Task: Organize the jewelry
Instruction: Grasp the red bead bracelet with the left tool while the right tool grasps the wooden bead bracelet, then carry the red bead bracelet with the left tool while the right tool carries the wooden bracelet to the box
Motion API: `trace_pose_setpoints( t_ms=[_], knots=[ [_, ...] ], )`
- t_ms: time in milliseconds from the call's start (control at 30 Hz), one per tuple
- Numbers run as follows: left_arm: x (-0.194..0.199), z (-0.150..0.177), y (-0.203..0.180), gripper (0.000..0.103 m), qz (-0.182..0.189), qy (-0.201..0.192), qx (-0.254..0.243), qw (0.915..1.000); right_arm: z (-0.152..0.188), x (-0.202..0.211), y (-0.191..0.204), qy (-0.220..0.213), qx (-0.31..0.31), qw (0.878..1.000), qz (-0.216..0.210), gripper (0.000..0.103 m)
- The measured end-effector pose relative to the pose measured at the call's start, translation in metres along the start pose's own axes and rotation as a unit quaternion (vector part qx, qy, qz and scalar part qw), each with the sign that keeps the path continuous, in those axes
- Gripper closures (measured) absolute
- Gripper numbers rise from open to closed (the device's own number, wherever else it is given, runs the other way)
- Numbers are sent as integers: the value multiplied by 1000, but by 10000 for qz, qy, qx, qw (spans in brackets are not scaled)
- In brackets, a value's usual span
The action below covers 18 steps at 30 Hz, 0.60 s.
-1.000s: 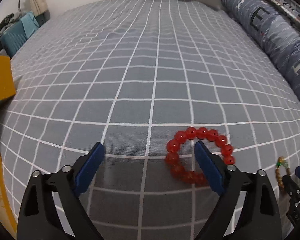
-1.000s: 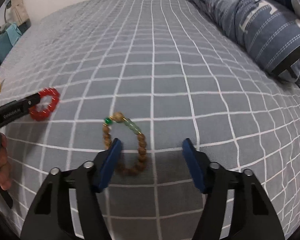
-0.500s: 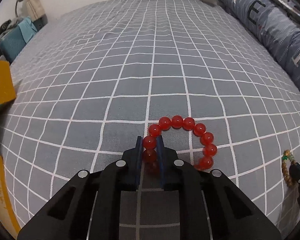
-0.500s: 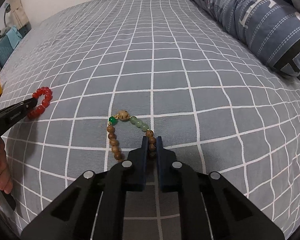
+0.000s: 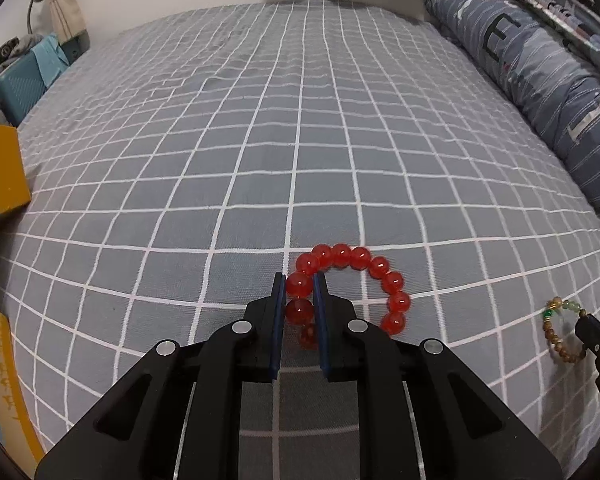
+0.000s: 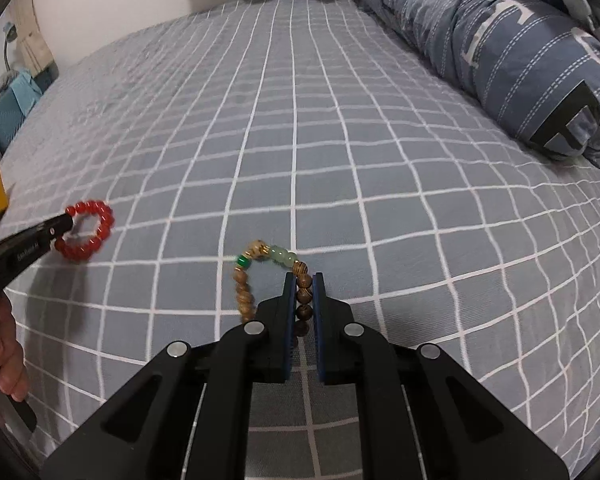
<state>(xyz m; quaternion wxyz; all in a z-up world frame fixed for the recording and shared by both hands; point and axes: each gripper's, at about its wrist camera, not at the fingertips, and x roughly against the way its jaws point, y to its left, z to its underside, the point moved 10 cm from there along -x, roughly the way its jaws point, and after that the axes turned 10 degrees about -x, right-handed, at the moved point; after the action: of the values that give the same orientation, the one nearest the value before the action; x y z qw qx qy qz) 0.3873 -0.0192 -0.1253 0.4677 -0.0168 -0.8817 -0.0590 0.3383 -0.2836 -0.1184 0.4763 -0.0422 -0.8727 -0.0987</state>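
Observation:
A red bead bracelet (image 5: 356, 258) hangs just above the grey checked bedsheet (image 5: 260, 152), its left side pinched between the blue pads of my left gripper (image 5: 299, 282), which is shut on it. My right gripper (image 6: 303, 280) is shut on the right side of a brown wooden bead bracelet (image 6: 242, 288) with green and pale beads. In the right wrist view the red bracelet (image 6: 100, 220) and the left gripper's tip (image 6: 62, 224) show at the left. In the left wrist view the wooden bracelet (image 5: 556, 332) and the right gripper's tip (image 5: 586, 328) show at the right.
A rolled blue striped quilt (image 5: 540, 76) lies along the right side of the bed. A yellow box (image 5: 0, 176) stands at the left edge, a teal bin (image 5: 18, 88) beyond it. A hand (image 6: 4, 352) holds the left gripper's handle.
Both grippers went from open to shut, each on its bracelet. The left one has since lifted a little with the red bracelet, and the wooden bracelet has tilted up.

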Motion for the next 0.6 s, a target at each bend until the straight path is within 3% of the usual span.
trace_pose_setpoints(
  t_ms=[600],
  knots=[
    [91, -8, -5, 90, 430, -395, -20, 9983, -20, 69, 12, -484, -72, 9986, -208, 96]
  ],
)
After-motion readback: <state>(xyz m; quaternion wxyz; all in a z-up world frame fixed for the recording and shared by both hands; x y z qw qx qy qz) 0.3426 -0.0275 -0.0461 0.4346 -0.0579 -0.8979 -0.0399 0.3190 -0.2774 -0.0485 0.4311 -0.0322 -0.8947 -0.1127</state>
